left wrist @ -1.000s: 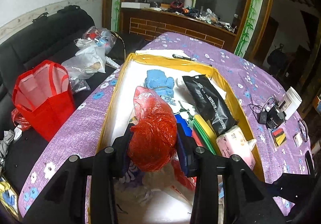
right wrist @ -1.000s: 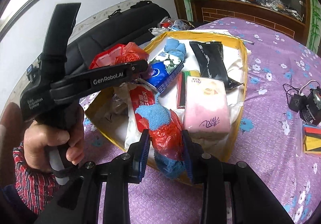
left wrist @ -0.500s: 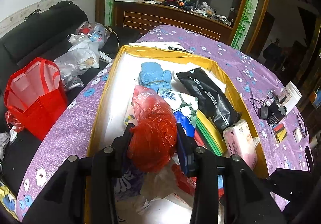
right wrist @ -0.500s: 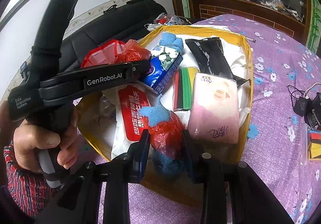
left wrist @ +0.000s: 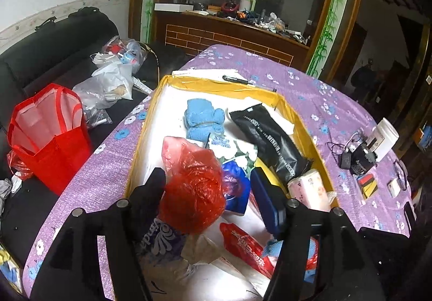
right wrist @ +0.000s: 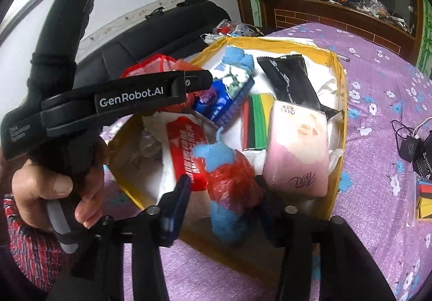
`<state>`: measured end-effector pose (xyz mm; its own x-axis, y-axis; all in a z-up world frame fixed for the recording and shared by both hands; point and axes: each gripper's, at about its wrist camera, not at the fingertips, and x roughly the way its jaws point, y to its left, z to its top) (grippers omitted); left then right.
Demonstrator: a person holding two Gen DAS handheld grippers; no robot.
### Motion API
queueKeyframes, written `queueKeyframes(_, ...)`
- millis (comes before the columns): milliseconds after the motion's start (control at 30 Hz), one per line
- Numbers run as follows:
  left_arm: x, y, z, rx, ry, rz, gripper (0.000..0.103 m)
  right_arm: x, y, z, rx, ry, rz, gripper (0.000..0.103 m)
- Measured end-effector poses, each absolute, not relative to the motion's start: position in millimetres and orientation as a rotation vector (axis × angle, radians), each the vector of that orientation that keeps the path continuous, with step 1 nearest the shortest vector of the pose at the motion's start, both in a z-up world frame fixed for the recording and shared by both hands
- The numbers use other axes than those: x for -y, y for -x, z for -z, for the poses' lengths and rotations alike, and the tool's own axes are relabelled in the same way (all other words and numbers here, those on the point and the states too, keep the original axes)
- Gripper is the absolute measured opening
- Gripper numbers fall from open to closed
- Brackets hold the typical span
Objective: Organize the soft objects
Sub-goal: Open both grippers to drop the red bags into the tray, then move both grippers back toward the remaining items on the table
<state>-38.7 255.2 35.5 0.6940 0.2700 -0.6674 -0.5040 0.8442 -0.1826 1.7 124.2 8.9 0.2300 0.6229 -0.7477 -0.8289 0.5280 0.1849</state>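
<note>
I am at the letting-go step: both claws are opening over the yellow-rimmed box (left wrist: 294, 112). My left claw (left wrist: 213, 193) frees the red plastic bag (left wrist: 193, 193) over its near-left part, my right claw (right wrist: 221, 193) the red-wrapped blue plush (right wrist: 229, 190) at its near edge. Next I judge both claws must lift clear.

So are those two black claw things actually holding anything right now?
Neither grips now; both jaws are opening. The left gripper has a crumpled red plastic bag loose between its fingers; the right gripper has a blue fuzzy cloth in red plastic between its own.
</note>
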Motion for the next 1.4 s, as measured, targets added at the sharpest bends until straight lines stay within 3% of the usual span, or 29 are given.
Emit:
queueKeyframes(233,-244,40,-46,-0.667,0.341,-0.428,0.065,-104,3,-34,-0.823,0.223,-1.031,0.065)
queueKeyframes(1133,-123,1,-89,-0.644,0.178,-0.231,0.064,101,-88,-77,-0.773,-0.089,-0.786,0.074)
queueKeyframes(1400,-78,-22,-84,-0.691,0.118,-0.152,0.067,174,-130,-72,-0.796,-0.161,-0.628,0.082)
